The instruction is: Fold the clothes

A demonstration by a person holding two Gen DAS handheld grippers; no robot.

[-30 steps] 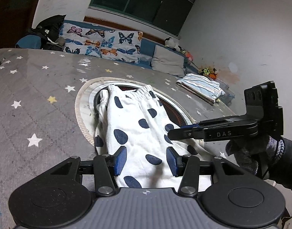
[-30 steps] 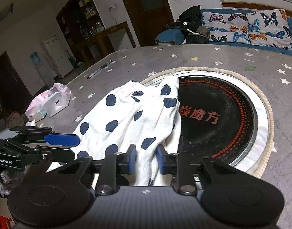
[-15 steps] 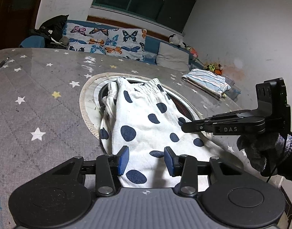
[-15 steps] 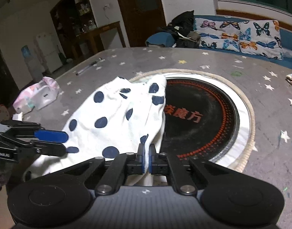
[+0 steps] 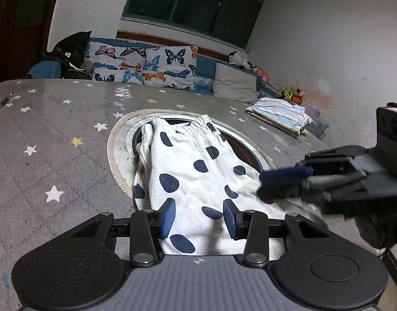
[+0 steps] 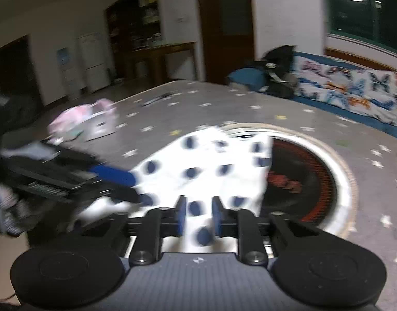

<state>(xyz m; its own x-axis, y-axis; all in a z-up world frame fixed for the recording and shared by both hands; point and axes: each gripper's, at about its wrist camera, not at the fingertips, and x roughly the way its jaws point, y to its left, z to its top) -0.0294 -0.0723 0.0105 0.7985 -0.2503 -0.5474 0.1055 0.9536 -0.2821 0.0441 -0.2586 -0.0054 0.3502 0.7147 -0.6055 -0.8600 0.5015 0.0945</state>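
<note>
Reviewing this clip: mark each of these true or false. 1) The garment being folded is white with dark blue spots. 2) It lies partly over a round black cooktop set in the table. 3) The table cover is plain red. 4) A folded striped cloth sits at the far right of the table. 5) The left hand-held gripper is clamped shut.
1) True: the spotted garment is white with dark blue spots.
2) True: it overlaps the round cooktop.
3) False: the table cover is grey with stars.
4) True: the striped cloth lies there.
5) False: the left hand-held gripper stands open over the garment.
</note>
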